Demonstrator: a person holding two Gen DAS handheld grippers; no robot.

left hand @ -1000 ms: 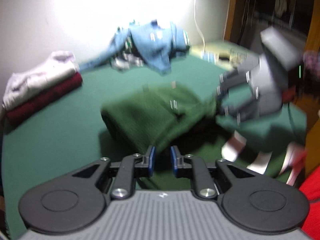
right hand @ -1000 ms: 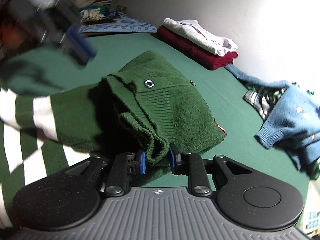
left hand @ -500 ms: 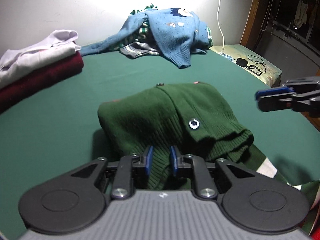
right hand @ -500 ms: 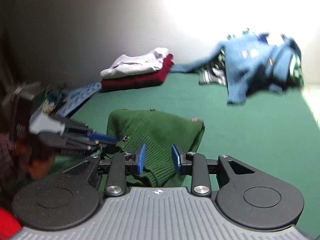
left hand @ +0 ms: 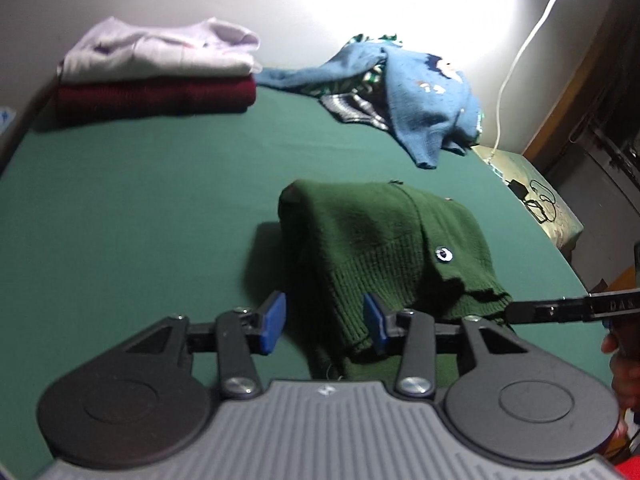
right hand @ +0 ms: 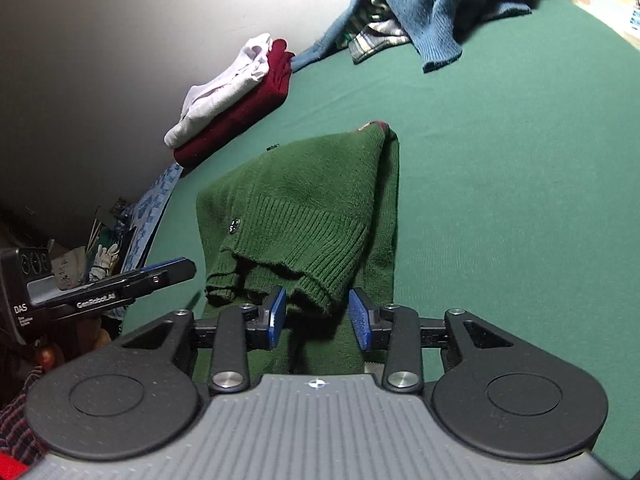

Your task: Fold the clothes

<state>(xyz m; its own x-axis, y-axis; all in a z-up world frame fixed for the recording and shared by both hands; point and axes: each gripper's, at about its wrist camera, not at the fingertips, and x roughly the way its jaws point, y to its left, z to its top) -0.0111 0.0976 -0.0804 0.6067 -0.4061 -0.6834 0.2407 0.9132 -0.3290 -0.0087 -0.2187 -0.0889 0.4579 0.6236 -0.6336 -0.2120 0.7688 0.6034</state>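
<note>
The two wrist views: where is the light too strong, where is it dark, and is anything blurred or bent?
Left wrist view: glare burns out the wall behind the blue sweater; the green cardigan casts a shadow to its left; sharp enough. Right wrist view: the wall falls into dark grey at left, the green bed sheet curves from the fisheye lens.

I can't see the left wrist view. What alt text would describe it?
A folded green sweater lies on a green table, its near edge between the opening blue fingers of the left tool, which no longer pinch it. Behind sit a white top stacked on a maroon one, and a heaped blue sweater.
</note>
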